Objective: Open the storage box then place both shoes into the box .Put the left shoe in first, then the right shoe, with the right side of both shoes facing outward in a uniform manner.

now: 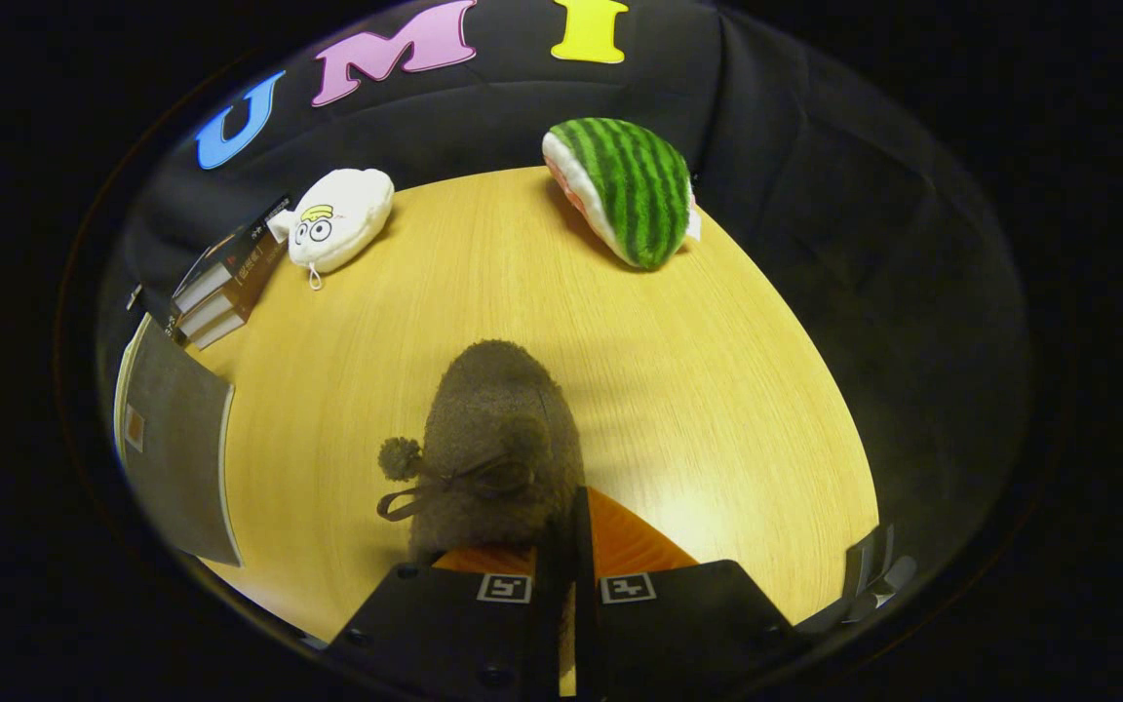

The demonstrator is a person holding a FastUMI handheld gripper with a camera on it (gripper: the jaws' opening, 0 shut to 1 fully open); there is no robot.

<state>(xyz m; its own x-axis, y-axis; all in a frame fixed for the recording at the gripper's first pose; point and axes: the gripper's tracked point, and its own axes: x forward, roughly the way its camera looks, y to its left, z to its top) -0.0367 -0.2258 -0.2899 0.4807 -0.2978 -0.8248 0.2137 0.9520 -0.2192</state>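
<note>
A brown fuzzy shoe with a pompom and a bow on its lace lies just ahead of my fingers, toe pointing away over the wooden table. My gripper has its fingers pressed close together on the shoe's rear rim, on its right side. The shoe's heel is hidden behind the fingers. A grey storage box with a pale rim stands at the table's left edge, left of the shoe; I cannot tell whether it is open.
A stack of books lies beyond the box at the far left. A white plush toy and a watermelon plush sit along the table's far edge. A dark object shows at the near right edge.
</note>
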